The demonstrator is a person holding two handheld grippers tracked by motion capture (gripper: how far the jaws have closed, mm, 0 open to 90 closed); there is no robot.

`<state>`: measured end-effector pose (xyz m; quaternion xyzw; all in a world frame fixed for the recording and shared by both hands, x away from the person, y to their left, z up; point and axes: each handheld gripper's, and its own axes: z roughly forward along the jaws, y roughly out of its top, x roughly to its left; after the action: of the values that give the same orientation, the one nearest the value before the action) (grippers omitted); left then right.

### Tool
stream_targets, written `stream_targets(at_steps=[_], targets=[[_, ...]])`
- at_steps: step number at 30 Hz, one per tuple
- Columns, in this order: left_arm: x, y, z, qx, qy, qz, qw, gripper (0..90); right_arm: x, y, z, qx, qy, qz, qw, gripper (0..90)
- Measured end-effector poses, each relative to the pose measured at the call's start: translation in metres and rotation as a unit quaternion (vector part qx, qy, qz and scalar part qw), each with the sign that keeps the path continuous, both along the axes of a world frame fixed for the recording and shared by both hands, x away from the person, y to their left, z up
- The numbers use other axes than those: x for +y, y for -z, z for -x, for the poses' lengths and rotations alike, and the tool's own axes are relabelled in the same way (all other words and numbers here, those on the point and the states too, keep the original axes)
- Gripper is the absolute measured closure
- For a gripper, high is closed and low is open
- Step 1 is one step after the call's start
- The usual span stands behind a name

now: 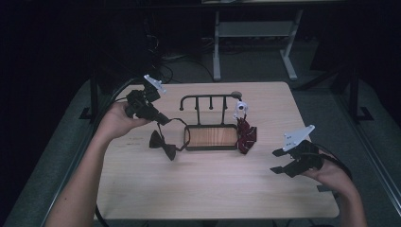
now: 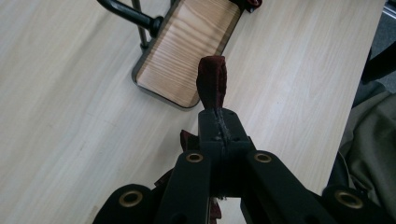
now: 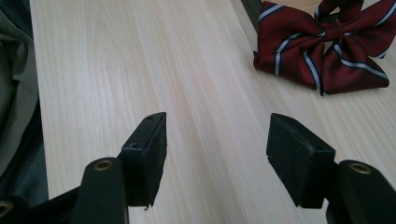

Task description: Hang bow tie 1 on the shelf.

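My left gripper (image 1: 162,120) is raised over the table's left half, shut on the strap (image 2: 212,79) of a dark maroon bow tie (image 1: 162,144). The bow hangs below the jaws, just above or on the table, and its strap loops toward the rack. In the left gripper view the jaws (image 2: 219,116) pinch the strap together. A black rack (image 1: 210,98) with a wooden base (image 1: 211,137) stands mid-table. A red striped bow tie (image 1: 246,135) rests at the rack's right end, under a white clip (image 1: 241,107). My right gripper (image 1: 276,161) hovers open at the right, with nothing between its jaws (image 3: 217,140); the striped bow tie (image 3: 322,46) lies ahead of it.
The light wooden table (image 1: 213,189) has bare room in front of the rack and along the near edge. A white desk frame (image 1: 255,33) stands on the dark floor beyond the table. Olive clothing (image 2: 373,140) shows past the table's edge.
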<state>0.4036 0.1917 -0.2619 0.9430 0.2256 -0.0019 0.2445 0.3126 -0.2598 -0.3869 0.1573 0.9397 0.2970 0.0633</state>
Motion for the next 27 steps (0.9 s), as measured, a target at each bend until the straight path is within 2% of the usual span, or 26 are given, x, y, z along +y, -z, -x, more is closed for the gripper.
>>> stream_targets(at_steps=[6,12,16,27], targets=[[-0.005,-0.010,-0.006,-0.003,0.003,-0.006,1.0000,89.6,0.000,0.000,0.000,0.001,0.001,-0.001,1.0000,37.6],[-0.009,-0.022,-0.010,-0.018,0.008,-0.012,0.9997,89.6,0.000,-0.001,0.000,0.002,0.003,-0.003,1.0000,37.5],[-0.012,-0.028,-0.015,-0.017,0.001,-0.009,0.9998,89.6,-0.001,-0.001,0.001,0.001,0.001,-0.004,1.0000,37.5],[-0.021,-0.035,-0.031,-0.014,-0.005,-0.032,0.9994,89.6,-0.004,-0.003,0.001,0.000,0.002,-0.008,1.0000,37.4]])
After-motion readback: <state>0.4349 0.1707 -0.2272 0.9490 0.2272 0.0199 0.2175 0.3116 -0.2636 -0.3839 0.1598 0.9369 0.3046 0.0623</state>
